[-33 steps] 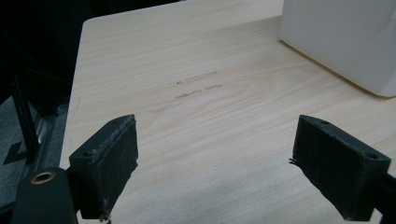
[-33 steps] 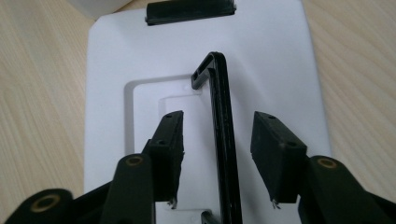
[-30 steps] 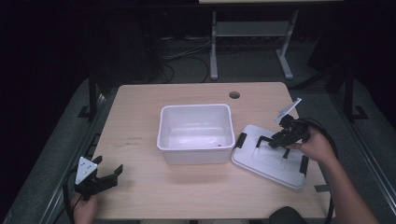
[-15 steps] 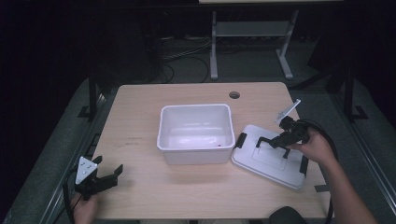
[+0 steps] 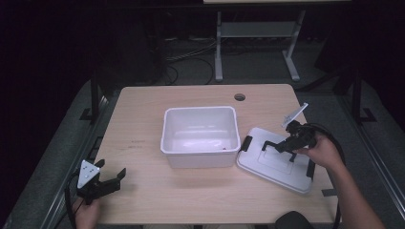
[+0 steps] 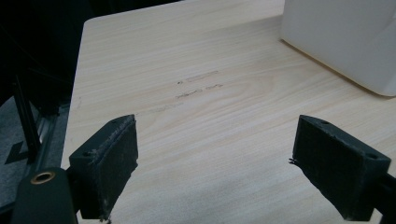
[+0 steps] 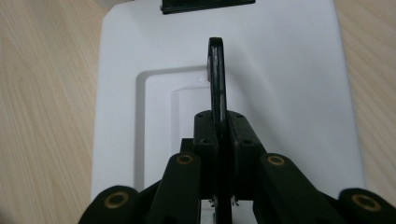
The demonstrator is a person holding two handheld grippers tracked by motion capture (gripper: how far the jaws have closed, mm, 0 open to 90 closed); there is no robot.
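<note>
Bare table (image 5: pixel 143 119) lies open ahead of the left claw (image 6: pixel 215 154); the white bin (image 5: pixel 200 136) blocks its right.

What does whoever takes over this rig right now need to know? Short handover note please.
Right gripper: shut on the lid handle, which stands upright between its jaws.
Left gripper: open, holding nothing, over bare table at the near left corner.
Lid: lying flat on the table right of the white bin, close beside it.
Bin: open, near table centre.
Done: handle gripped. Left, likely: lift the lid onto the bin and seat it.
</note>
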